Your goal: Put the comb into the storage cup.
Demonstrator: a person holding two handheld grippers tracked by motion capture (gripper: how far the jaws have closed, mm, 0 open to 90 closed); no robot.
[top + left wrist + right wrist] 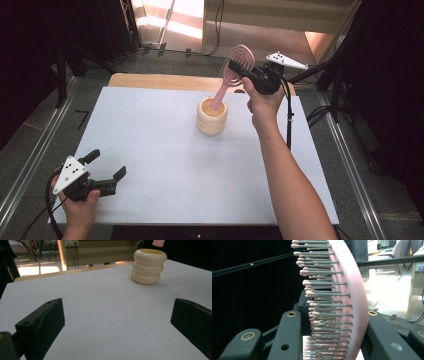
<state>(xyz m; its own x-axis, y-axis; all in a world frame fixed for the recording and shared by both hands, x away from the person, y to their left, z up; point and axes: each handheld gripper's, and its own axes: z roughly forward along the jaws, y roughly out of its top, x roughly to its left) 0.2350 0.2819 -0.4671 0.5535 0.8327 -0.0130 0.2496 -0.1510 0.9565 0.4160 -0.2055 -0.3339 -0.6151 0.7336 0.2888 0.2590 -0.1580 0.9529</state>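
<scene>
While left gripper rests open, right gripper clamps raised hairbrush.

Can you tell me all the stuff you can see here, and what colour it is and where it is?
Pink plastic hairbrush with bristles: one, pink, head gripped by the right claw, handle end dipping into the holder.
Cream ribbed ring-shaped holder: one, cream, upright on the table, right of centre towards the far side.
White flat table top: one, white, under everything.
Wooden board: one, light brown, along the table's far edge.
Left claw: one, black, open, near left corner.
Right claw: one, black, shut on the hairbrush, above the holder.
</scene>
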